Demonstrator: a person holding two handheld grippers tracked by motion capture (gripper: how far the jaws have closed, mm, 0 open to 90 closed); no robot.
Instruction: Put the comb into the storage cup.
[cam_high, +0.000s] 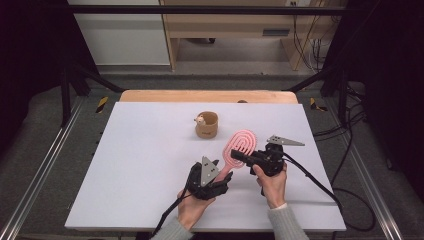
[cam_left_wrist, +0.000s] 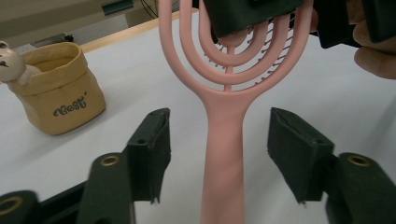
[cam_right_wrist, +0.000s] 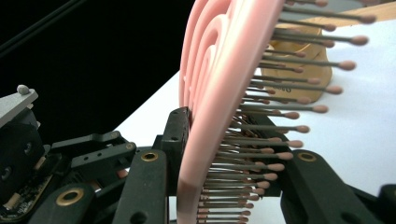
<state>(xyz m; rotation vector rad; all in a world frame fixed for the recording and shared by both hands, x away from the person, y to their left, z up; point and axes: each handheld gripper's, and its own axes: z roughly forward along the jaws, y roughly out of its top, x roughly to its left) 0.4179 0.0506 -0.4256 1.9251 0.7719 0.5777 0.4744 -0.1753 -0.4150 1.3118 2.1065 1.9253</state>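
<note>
Pink hairbrush (cam_high: 239, 147) clamped in right tongs (cam_high: 239, 158), left tongs (cam_left_wrist: 219, 154) apart

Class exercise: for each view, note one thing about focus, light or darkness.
High view: table evenly lit, dark at both sides. Left gripper view: hairbrush handle sharp, beige pouch slightly soft. Right gripper view: near bristles blurred, upper left black.

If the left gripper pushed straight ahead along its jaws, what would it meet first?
The left gripper is open, with the pink plastic hairbrush handle between its jaws. Going forward, it would probably reach the brush's looped head first, which is clamped by the right gripper. Depth is hard to judge.
</note>
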